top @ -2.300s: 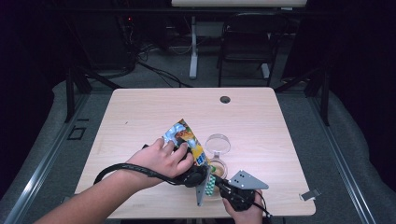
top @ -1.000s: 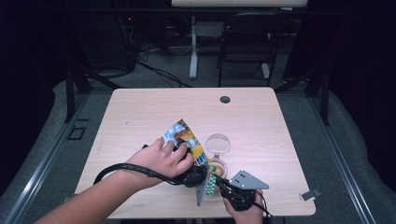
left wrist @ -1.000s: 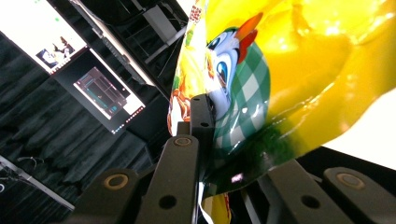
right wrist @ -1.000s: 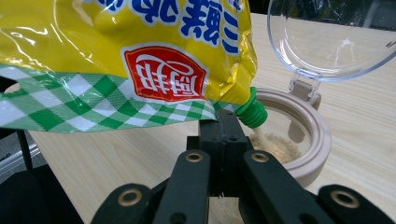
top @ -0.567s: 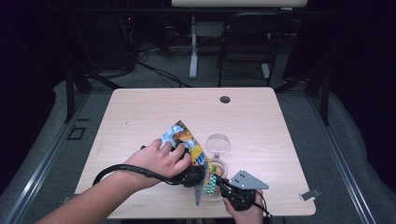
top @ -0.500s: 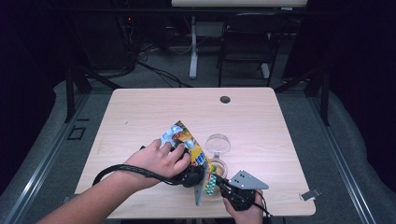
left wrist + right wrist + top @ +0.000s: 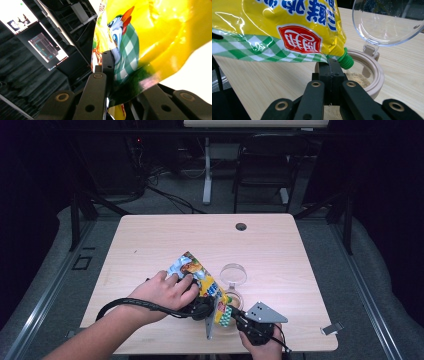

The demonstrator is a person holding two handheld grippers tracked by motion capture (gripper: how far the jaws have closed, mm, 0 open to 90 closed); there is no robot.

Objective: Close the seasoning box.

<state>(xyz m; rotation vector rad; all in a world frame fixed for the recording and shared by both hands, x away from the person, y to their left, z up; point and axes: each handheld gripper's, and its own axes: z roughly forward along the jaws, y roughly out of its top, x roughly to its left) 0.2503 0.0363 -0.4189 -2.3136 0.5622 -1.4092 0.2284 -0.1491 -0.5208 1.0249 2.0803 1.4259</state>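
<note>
Since the earlier frames we see the yellow pouch [image 7: 200, 277] tipped a little more steeply; the hands have hardly shifted. The light wooden table [image 7: 280, 245] stands in a dark room with cables and a chair beyond its far edge. Our left gripper [image 7: 110, 75] is clamped on the pouch, whose green spout [image 7: 345, 62] hangs over the open jar [image 7: 375, 77] of brown powder at the near edge. The right gripper [image 7: 331, 72] has its jaws pressed together; whether they pinch the pouch's corner is hard to make out.

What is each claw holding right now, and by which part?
The left claw grips the yellow pouch by its green-checked edge. The right claw looks shut; whether it pinches the pouch is unclear.
</note>
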